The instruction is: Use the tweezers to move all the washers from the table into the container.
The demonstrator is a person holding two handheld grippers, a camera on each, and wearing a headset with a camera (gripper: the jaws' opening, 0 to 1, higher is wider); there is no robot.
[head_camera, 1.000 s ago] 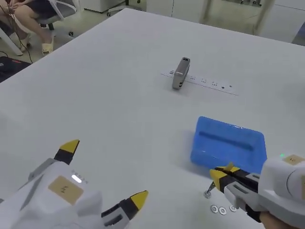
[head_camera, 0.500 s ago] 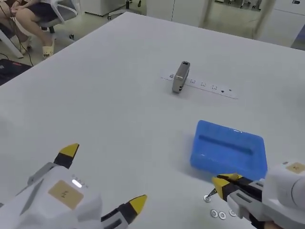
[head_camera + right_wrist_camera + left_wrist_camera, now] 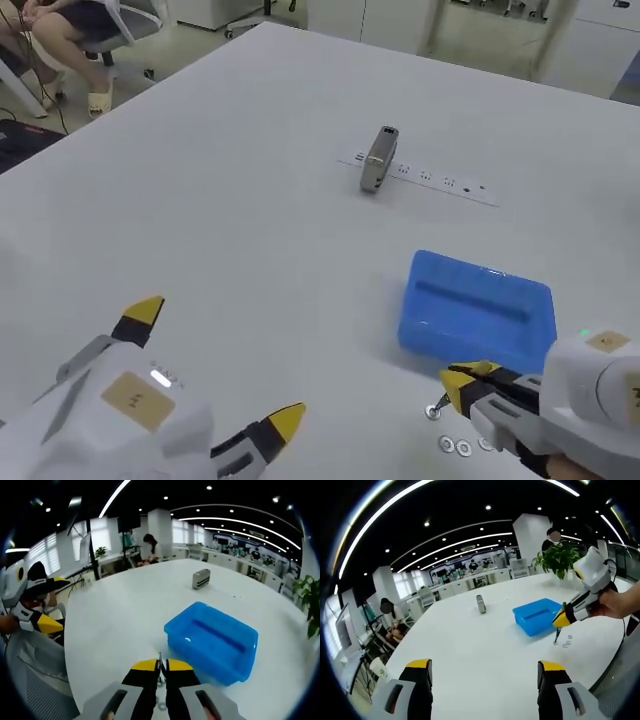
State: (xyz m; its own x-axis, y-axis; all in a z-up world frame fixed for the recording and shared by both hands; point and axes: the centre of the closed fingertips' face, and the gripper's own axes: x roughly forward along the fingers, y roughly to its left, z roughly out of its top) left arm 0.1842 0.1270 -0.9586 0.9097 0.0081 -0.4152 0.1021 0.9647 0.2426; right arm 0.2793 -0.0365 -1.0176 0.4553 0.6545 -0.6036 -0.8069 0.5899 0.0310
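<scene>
My right gripper (image 3: 462, 380) (image 3: 160, 666) is shut on thin metal tweezers (image 3: 443, 400) (image 3: 160, 674) that point down at the table. The tweezers' tip meets a small washer (image 3: 433, 412); whether it grips the washer is unclear. Three more washers (image 3: 464, 446) (image 3: 565, 642) lie just right of the tip. The blue container (image 3: 478, 308) (image 3: 210, 639) (image 3: 537, 615) stands just beyond the washers and looks empty. My left gripper (image 3: 215, 365) (image 3: 485, 666) hangs open with nothing in it at the near left, far from the washers.
A white power strip (image 3: 440, 178) with a grey adapter (image 3: 378, 158) (image 3: 201, 578) (image 3: 480, 603) plugged in lies at mid-table. The table's near edge runs close to the washers. A seated person (image 3: 60, 30) and office chairs are beyond the far left corner.
The right gripper has dipped slightly with the tweezers, staying over the same washer. The left gripper has barely moved; the small picture shift comes from the head camera.
</scene>
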